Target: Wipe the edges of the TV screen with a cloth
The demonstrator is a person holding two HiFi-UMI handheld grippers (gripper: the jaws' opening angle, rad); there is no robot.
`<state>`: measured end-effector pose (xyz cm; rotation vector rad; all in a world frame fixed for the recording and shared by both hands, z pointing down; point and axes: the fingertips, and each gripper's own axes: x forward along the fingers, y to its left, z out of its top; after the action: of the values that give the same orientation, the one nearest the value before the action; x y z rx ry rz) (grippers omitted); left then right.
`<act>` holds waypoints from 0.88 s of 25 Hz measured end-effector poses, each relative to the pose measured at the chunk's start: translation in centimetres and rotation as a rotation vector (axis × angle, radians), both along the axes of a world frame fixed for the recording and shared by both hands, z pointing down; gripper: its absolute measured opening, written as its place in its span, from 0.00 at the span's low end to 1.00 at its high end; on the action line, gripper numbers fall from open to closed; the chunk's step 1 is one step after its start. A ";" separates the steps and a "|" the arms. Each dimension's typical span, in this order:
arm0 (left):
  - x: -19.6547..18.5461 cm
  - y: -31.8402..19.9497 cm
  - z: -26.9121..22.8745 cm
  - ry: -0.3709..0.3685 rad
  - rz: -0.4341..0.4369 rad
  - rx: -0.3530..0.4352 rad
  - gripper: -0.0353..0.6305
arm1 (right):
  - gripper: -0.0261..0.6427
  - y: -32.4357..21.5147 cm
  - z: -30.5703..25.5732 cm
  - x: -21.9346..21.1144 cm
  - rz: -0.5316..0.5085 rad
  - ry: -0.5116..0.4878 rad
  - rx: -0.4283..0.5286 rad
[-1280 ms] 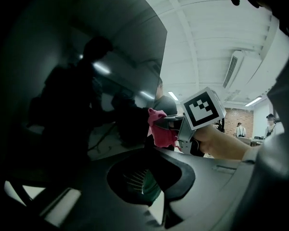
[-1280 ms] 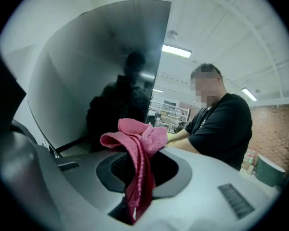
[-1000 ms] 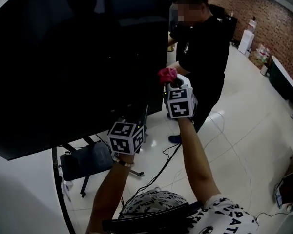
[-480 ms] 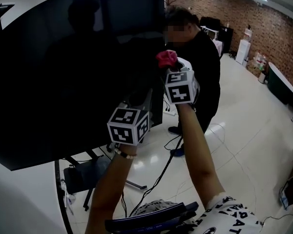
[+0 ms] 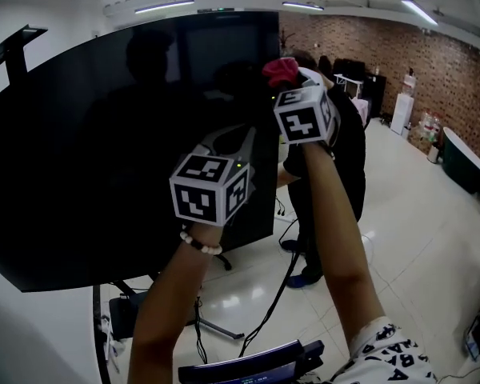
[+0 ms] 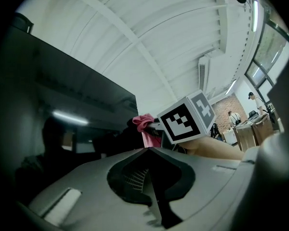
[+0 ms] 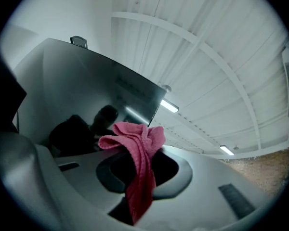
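The right gripper (image 5: pixel 287 77) clamps a soft, limp pink cloth (image 7: pixel 135 146) mid-bunch beside the wide black TV screen (image 5: pixel 104 158); the left gripper (image 6: pixel 147 153) is closed, empty.

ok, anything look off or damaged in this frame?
Nothing stands out. The pink cloth is clamped in the right gripper, bunched up by the right edge of the TV, near its top corner. The screen looks dark and intact. The left gripper is shut and empty.
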<state>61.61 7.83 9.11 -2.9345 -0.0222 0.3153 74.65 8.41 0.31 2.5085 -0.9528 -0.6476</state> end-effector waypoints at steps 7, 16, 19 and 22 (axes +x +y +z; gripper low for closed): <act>-1.8 -0.6 -6.9 0.033 -0.013 0.062 0.04 | 0.15 0.3 -10.6 -0.9 0.081 0.162 -0.012; -4.2 -3.0 -8.1 0.045 -0.043 0.047 0.04 | 0.15 -1.2 -16.0 -3.7 0.160 0.370 -0.103; -5.1 -4.2 -7.5 0.045 -0.062 0.028 0.04 | 0.15 -3.5 -15.7 -6.7 0.126 0.444 -0.155; -6.6 -5.4 -7.4 0.051 -0.080 0.019 0.04 | 0.15 -5.4 -15.1 -9.4 0.126 0.502 -0.185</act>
<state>55.04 2.48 1.68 -2.8984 0.0987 0.3747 65.30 3.06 -14.80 2.0743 -0.6304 -1.0309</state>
